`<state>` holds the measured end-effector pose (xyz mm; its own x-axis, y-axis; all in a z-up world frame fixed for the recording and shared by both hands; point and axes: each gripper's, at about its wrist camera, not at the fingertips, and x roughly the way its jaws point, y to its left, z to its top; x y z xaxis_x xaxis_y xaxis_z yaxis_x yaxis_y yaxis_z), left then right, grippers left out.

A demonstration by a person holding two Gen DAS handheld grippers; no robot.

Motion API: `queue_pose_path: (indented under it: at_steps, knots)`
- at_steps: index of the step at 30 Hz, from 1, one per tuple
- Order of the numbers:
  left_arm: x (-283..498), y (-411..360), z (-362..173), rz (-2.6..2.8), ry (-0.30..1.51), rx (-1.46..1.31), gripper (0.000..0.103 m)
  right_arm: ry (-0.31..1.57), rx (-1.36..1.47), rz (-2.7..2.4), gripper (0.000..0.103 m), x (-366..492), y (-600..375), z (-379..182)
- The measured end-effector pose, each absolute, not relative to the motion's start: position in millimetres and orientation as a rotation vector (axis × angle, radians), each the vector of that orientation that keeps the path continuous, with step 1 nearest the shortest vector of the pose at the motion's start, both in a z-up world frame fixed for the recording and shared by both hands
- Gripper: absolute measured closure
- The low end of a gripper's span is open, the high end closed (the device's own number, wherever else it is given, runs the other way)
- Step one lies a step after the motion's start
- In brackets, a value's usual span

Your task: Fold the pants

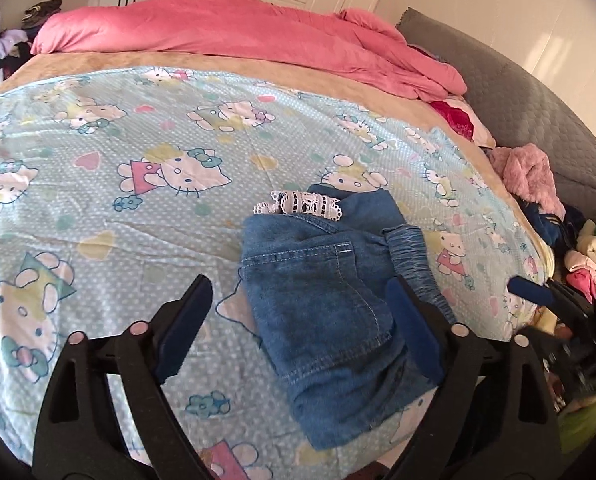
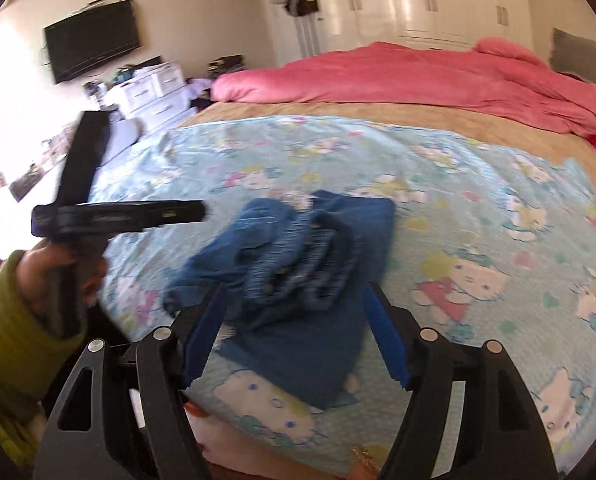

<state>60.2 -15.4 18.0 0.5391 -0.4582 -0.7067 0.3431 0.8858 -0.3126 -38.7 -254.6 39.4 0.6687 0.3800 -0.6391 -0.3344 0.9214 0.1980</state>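
Note:
Blue denim pants (image 1: 329,300) lie folded in a small stack on the Hello Kitty sheet (image 1: 118,184) near the bed's front edge, with white lace trim (image 1: 301,202) at the far end. My left gripper (image 1: 301,292) is open just above them, its fingers either side of the stack. In the right wrist view the pants (image 2: 298,280) look bunched, waistband on top. My right gripper (image 2: 294,300) is open over their near edge. The right gripper's fingertip also shows in the left wrist view (image 1: 531,289). The left gripper's body (image 2: 118,216) shows at left, held by a hand.
A pink duvet (image 1: 238,36) lies heaped across the far side of the bed. A pile of clothes (image 1: 545,208) sits at the right by a grey headboard (image 1: 517,92). White drawers (image 2: 154,88) and a wall TV (image 2: 92,40) stand beyond the bed's left side.

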Motion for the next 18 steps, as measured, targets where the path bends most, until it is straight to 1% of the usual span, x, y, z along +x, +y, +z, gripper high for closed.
queue_pose_path:
  at_steps: [2,3,4,5,13,18]
  knots:
    - [56,-14,20,-0.472,0.875,-0.144,0.011,0.743,0.071,0.372,0.034,-38,-255,34]
    - [55,-13,20,-0.466,0.872,-0.147,0.009,0.746,0.078,0.359,0.029,-38,-255,32]
    - [54,-13,20,-0.465,0.873,-0.148,0.009,0.749,0.085,0.345,0.015,-37,-262,33]
    - [53,-12,19,-0.466,0.875,-0.149,0.009,0.75,0.094,0.323,0.013,-36,-265,32]
    - [55,-13,3,-0.457,0.916,-0.163,0.009,0.793,0.175,0.235,0.013,-12,-286,19]
    - [59,-17,-8,-0.454,0.942,-0.158,0.009,0.86,0.212,0.22,0.013,10,-291,7]
